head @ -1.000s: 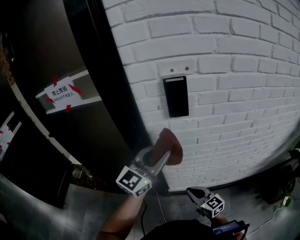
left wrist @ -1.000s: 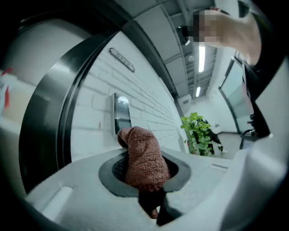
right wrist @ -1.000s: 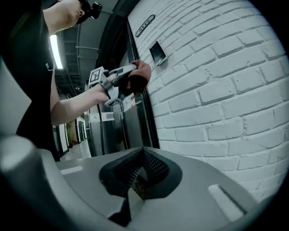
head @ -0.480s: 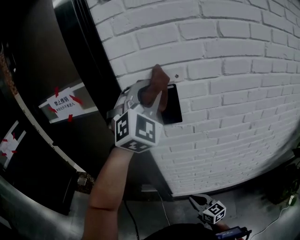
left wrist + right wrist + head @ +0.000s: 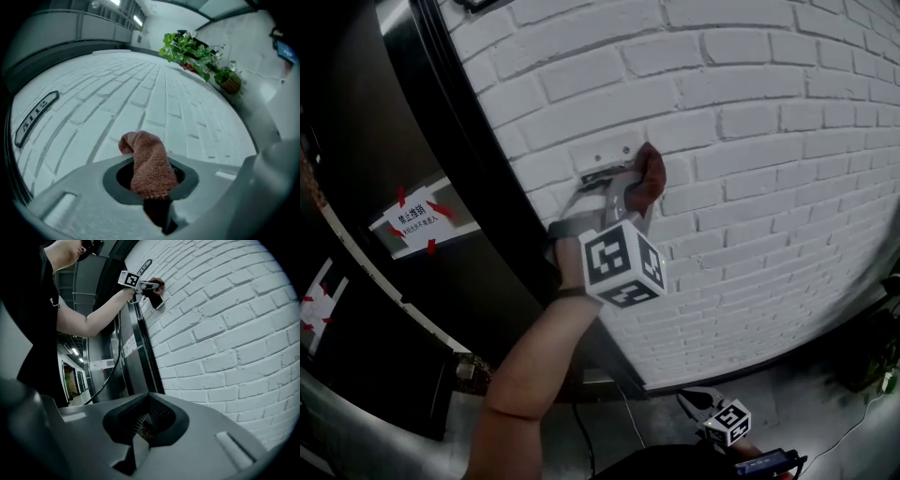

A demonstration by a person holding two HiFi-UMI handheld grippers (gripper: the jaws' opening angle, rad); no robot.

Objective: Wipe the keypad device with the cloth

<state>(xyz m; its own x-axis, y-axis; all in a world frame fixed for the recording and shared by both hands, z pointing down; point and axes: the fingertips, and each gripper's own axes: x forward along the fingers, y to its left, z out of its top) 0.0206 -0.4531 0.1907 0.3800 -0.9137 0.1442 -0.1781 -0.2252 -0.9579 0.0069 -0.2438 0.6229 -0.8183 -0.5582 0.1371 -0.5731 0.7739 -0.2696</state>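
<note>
My left gripper (image 5: 635, 186) is raised against the white brick wall (image 5: 769, 141) and shut on a reddish-brown cloth (image 5: 651, 172), which presses on the wall. In the head view the gripper hides the black keypad device; only its pale mounting plate (image 5: 602, 150) shows above. The right gripper view shows the dark keypad (image 5: 155, 301) just under the cloth (image 5: 158, 284) and the left gripper (image 5: 143, 286). In the left gripper view the cloth (image 5: 147, 159) sticks out between the jaws. My right gripper (image 5: 696, 386) hangs low near the floor, shut and empty.
A dark metal door frame (image 5: 478, 187) runs left of the keypad, with a taped notice (image 5: 414, 219) on the door beside it. Potted plants (image 5: 199, 54) stand along the wall. A cable (image 5: 848, 433) lies on the floor at lower right.
My left gripper rose with the cloth from low by the wall up onto the keypad, then slid right across it. The right gripper stayed low.
</note>
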